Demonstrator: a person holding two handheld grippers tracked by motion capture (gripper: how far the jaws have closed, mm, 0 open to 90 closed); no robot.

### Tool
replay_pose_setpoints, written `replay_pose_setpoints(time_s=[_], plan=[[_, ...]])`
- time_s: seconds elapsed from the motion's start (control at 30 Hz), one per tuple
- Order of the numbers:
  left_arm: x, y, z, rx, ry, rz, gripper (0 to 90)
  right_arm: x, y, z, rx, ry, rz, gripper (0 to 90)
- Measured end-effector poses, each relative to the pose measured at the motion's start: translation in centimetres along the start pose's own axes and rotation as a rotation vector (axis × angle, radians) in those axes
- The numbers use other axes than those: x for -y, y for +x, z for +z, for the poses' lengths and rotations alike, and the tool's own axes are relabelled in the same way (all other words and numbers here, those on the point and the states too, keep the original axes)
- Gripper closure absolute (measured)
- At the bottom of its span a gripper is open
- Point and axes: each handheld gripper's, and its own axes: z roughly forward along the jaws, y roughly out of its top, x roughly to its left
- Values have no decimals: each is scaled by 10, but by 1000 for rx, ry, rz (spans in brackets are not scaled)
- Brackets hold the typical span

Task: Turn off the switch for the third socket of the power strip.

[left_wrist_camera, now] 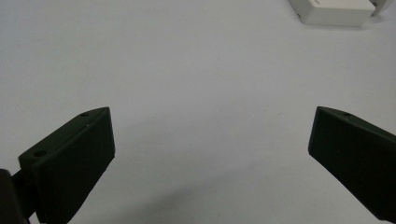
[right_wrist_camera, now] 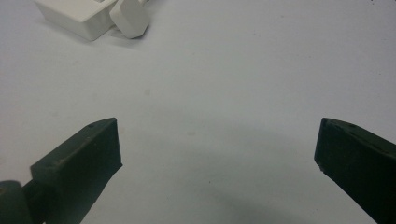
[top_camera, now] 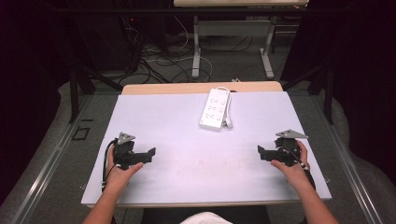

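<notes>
A white power strip (top_camera: 215, 109) lies at the back middle of the white table top (top_camera: 187, 140), with its white plug (top_camera: 228, 123) and cable beside its right side. One end of the strip (left_wrist_camera: 332, 11) sits at the top right of the left gripper view, and its corner (right_wrist_camera: 77, 14) and the plug (right_wrist_camera: 130, 17) sit at the top left of the right gripper view. My left gripper (top_camera: 150, 153) rests near the front left, open and holding nothing (left_wrist_camera: 210, 140). My right gripper (top_camera: 260, 150) rests near the front right, open too, jaws wide apart (right_wrist_camera: 217, 147).
The table's wooden back edge (top_camera: 201, 87) shows behind the white sheet. Beyond it on the floor lie tangled cables (top_camera: 159, 60) and a second table's metal legs (top_camera: 196, 51). Dark curtains stand on both sides.
</notes>
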Motion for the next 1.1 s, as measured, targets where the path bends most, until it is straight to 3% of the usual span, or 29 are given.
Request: replay_pose_setpoints(time_s=[0.47,0.77,1.1], plan=[[0,1,-2,-10,-13,-11,3,-21,13,-4,-33,46,-53,146],[0,3,-4,-23,-22,-19,3,-42,17,-8,-62,48,-86,154],[1,3,-3,-27,-27,-20,3,-60,24,-6,-99,78,-89,194]])
